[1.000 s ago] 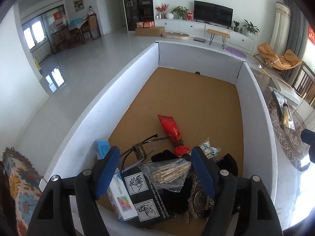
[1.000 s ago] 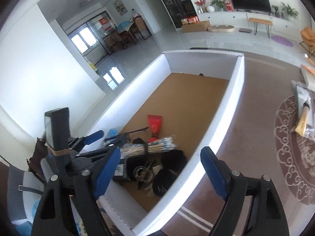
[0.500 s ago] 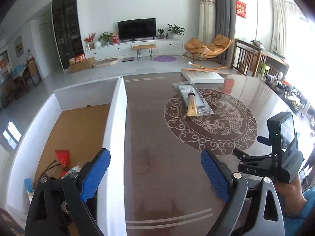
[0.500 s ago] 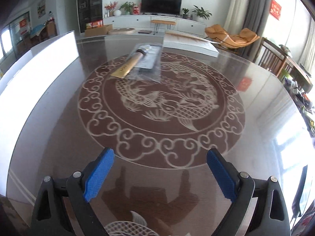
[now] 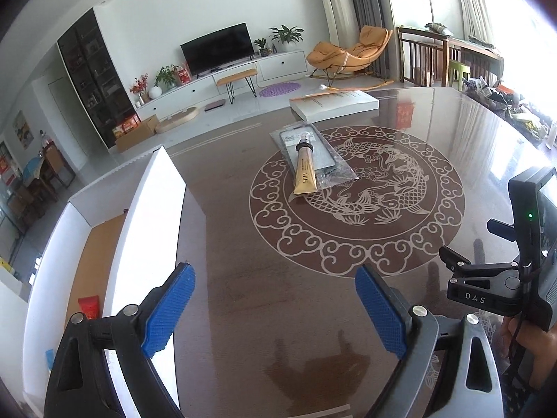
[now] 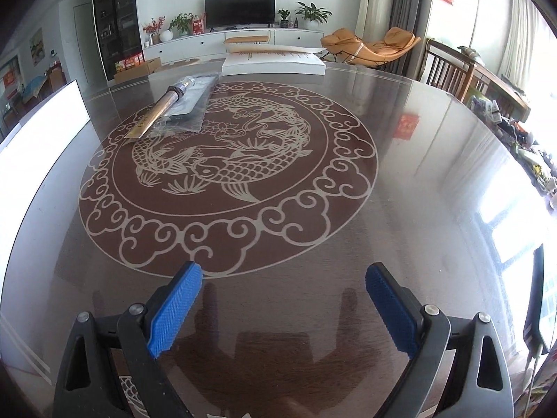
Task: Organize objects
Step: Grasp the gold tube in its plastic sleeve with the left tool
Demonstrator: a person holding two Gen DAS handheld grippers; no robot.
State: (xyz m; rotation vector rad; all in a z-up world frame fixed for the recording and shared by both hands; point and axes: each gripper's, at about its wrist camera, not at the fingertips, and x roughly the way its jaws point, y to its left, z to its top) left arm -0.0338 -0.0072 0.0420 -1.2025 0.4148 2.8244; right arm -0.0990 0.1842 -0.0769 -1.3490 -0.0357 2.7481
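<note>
Your left gripper (image 5: 275, 310) hovers over the table (image 5: 243, 244), fingers spread wide, nothing between them. Your right gripper (image 6: 283, 308) is the same: fingers apart, empty. The gold tube (image 5: 304, 172) lies on a clear plastic bag (image 5: 323, 160) at the far edge of the fish medallion (image 6: 226, 160), well apart from both. The white box (image 5: 146, 209) sits left, with a red packet (image 5: 89, 308) inside.
</note>
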